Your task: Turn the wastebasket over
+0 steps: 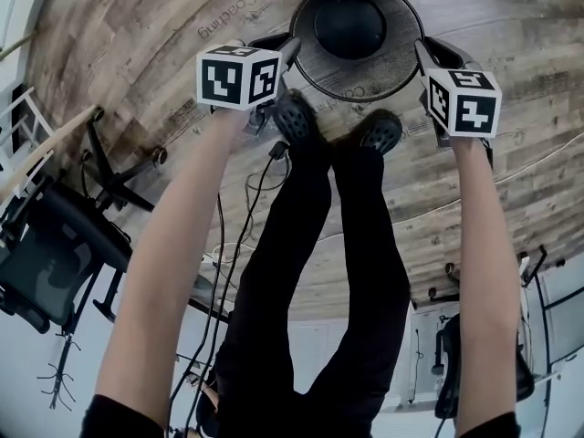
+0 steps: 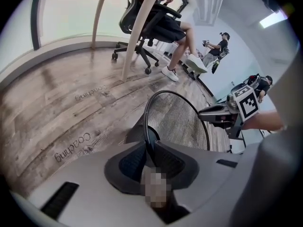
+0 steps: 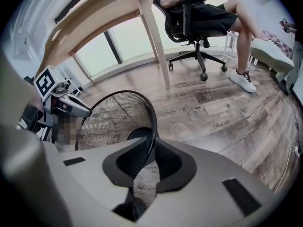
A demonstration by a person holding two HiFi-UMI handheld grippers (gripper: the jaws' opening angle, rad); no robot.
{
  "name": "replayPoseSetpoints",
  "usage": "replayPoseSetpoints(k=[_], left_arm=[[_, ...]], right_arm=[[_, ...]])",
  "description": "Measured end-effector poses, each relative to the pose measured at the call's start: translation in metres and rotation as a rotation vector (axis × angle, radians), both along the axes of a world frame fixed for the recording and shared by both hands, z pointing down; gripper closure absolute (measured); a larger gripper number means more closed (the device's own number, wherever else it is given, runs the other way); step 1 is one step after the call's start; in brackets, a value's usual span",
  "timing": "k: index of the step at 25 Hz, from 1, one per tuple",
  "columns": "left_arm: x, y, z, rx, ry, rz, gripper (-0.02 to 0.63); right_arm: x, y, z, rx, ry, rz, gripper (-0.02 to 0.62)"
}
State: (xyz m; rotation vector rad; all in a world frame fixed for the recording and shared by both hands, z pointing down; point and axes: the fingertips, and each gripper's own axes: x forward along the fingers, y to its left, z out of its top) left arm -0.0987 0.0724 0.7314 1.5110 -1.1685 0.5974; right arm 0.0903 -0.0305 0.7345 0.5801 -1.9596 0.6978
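Observation:
A round black mesh wastebasket [image 1: 388, 62] stands mouth up on the wood floor, its dark bottom showing inside. My left gripper [image 1: 290, 49] is at the left side of its rim. My right gripper [image 1: 422, 53] is at the right side, opposite. In the left gripper view the thin rim of the wastebasket [image 2: 177, 119] runs down between the pads of the left gripper [image 2: 150, 150], which is shut on it. The right gripper [image 2: 215, 112] shows across the mouth. In the right gripper view the wastebasket [image 3: 118, 117] rim sits pinched in the right gripper [image 3: 150, 152].
The holder's shoes [image 1: 297, 117] stand just behind the basket. Cables [image 1: 265, 172] trail over the floor. An office chair [image 1: 46, 254] is at the left. A wooden table leg [image 3: 156, 46] and a seated person [image 3: 203, 8] on a wheeled chair lie beyond the basket.

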Motion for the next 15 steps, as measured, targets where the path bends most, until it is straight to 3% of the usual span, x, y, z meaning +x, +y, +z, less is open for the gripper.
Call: replayPoseSetpoints(k=[4,15], left_arm=[[-0.008,-0.007,-0.004,0.020,-0.082,0.038,0.546],[-0.026,-0.058,-0.010,0.189,-0.257,0.139,0.535]], right_arm=[[-0.005,-0.002,-0.011,0.018,-0.018,-0.030,0.528],[-0.030,-0.052,-0.032,0.272,-0.013,-0.110,0.526]])
